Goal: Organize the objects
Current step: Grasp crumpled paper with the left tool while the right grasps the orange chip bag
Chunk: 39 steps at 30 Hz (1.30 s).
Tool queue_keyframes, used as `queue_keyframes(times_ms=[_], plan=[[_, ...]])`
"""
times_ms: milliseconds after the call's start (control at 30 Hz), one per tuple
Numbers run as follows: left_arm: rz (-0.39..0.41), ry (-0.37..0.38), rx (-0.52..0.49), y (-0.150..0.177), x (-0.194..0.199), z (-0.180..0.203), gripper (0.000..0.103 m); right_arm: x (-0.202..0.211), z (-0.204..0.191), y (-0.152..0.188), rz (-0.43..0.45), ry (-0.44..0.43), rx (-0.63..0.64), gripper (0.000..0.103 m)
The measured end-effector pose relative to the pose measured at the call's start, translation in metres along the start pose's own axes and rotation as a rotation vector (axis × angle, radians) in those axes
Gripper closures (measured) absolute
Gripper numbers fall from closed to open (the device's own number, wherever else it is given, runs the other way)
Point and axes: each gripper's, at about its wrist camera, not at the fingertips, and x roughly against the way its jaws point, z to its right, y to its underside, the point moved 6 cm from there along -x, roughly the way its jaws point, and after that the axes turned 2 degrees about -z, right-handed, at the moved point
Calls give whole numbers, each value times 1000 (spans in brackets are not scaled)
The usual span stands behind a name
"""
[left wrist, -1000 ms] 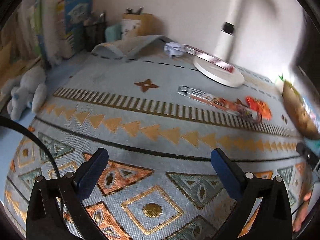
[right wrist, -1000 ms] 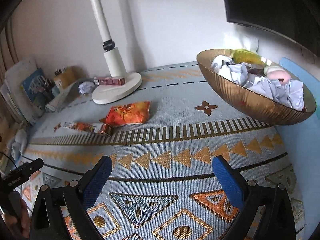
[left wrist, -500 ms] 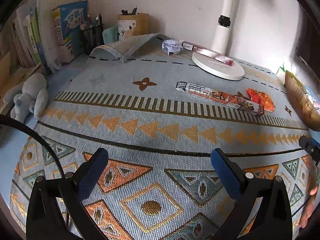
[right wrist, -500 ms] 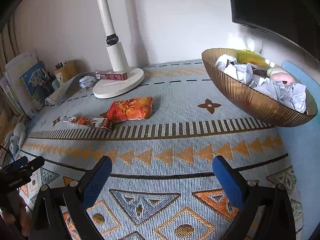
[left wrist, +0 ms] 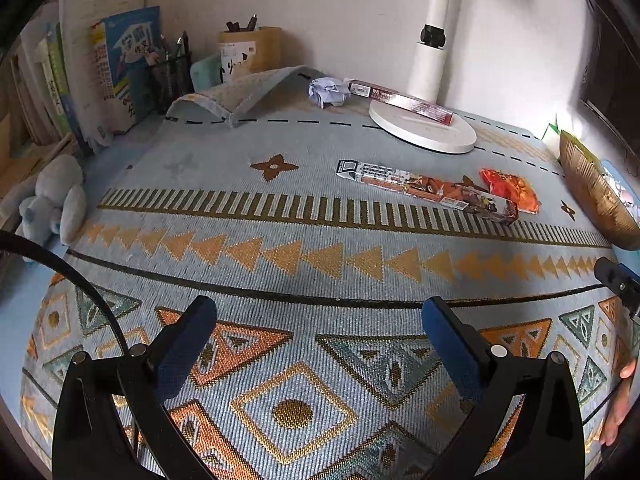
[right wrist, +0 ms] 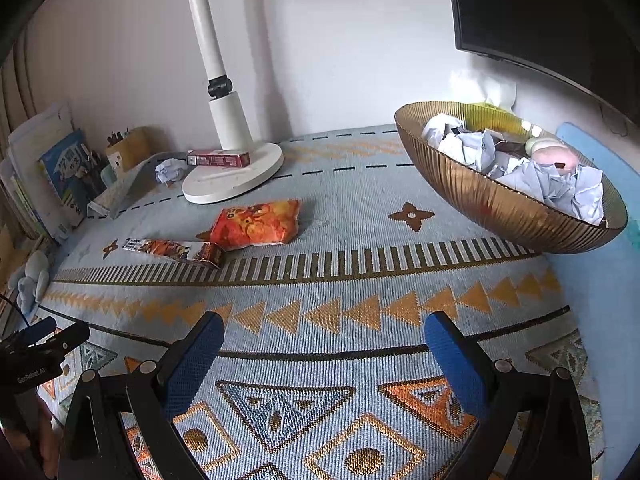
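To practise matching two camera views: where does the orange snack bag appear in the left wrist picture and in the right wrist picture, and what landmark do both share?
Left wrist view: the orange snack bag lies at the right, beyond the long printed box.
Right wrist view: the bag lies left of centre, beside that box.
Shared landmark: the white lamp base behind it.

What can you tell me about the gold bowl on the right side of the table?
The bowl is wide, shallow and gold, with fine ribs down its outer wall; it looks like metal or tinted glass. It sits upright at the mat's right edge, by the wall under a dark screen. Inside are crumpled paper, a pink and cream round thing and something yellow-green. Neither claw touches it.
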Motion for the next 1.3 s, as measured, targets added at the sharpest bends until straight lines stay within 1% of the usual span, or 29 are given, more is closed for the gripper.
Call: queue_keyframes(times_ms=[133,167,233,267,300,333,400,467,500,533,600,667,700,767,833,867,967,1033,1067,1100,1133,1167,1200,1233,1267,1300], plan=[[-16,1,-8,1,-2,1,1,-1,0,0,-4,-1,1,2],[-31,9,-14,2,-3,2,1,-1,0,0,-4,-1,1,2],[-72,61,-41,0,-3,6,1,-2,0,1,-11,-5,3,2],[-92,93,-69,-5,2,8,1,-4,-1,1,-22,-16,5,2],[-90,109,-102,-15,9,10,1,-6,-2,2,-37,-29,7,2],[-48,111,-150,-34,23,11,1,-8,-3,3,-54,-38,7,2],[48,91,-238,-71,44,14,1,-16,-6,6,-123,-59,17,2],[108,81,-320,-102,50,15,1,-24,-15,3,-198,-95,39,2],[129,71,-362,-120,44,15,1,-25,-18,1,-217,-106,44,2],[130,68,-382,-131,36,15,1,-26,-22,-5,-232,-121,45,2],[98,97,-394,-156,3,13,1,-27,-27,-21,-246,-136,49,2],[38,161,-346,-177,-38,10,1,-38,-32,-41,-290,-142,78,2],[11,193,-309,-187,-59,7,1,-43,-33,-49,-294,-150,83,2],[-22,254,-241,-205,-100,3,1,-55,-30,-65,-253,-162,84,2],[-39,273,-201,-215,-131,1,1,-71,-26,-75,-218,-153,79,2],[-49,269,-200,-220,-148,2,1,-79,-24,-79,-207,-159,66,2],[-50,190,-232,-229,-179,3,1,-97,-22,-79,-198,-216,19,2],[-52,187,-225,-235,-189,3,2,-105,-26,-72,-197,-245,19,2],[-58,197,-215,-238,-192,5,2,-107,-28,-68,-203,-238,30,2],[-53,212,-214,-239,-192,7,3,-105,-31,-69,-189,-228,48,2],[-45,214,-223,-240,-191,10,10,-103,-33,-72,-174,-232,60,2],[-47,196,-232,-239,-193,13,20,-100,-36,-73,-151,-233,75,2],[-52,182,-243,-238,-194,15,26,-99,-37,-73,-143,-224,85,2],[-62,176,-252,-236,-197,18,49,-101,-37,-73,-148,-213,93,2],[-69,170,-261,-234,-198,21,51,-105,-37,-71,-164,-206,95,2],[-56,160,-266,-234,-195,22,51,-105,-35,-71,-171,-206,92,2]])
